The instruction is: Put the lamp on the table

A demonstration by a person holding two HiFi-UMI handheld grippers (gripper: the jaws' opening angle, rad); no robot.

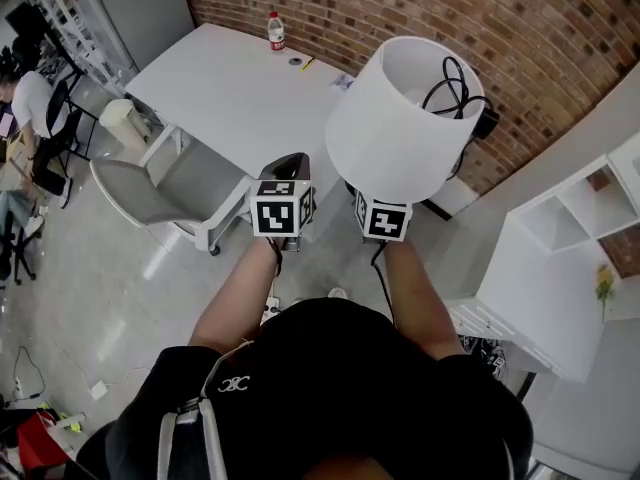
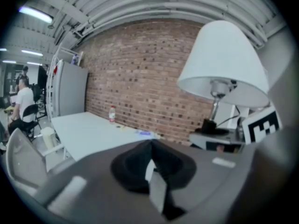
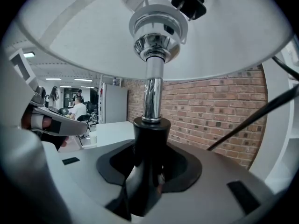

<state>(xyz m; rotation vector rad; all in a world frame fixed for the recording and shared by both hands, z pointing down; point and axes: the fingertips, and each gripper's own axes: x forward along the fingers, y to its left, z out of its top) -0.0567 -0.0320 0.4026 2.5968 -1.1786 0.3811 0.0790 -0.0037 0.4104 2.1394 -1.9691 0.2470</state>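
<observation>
A mirror-bright chromed metal lamp stem [image 3: 152, 85] rises from a matt black collar [image 3: 150, 139], under a smooth, matt white lampshade [image 1: 395, 133]. Behind stands a rough red brick wall [image 1: 560, 48], with a smooth white worktop [image 1: 230, 88] and a glossy pale floor [image 1: 120, 288].

White-shaded chrome lamp [image 1: 400, 118] in right gripper [image 3: 148, 171], right of left gripper [image 1: 291, 165]. Long white table [image 1: 220, 88] ahead-left (against red brick wall [image 1: 520, 28]); clear plastic bottle [image 1: 276, 32] on its far end.
</observation>
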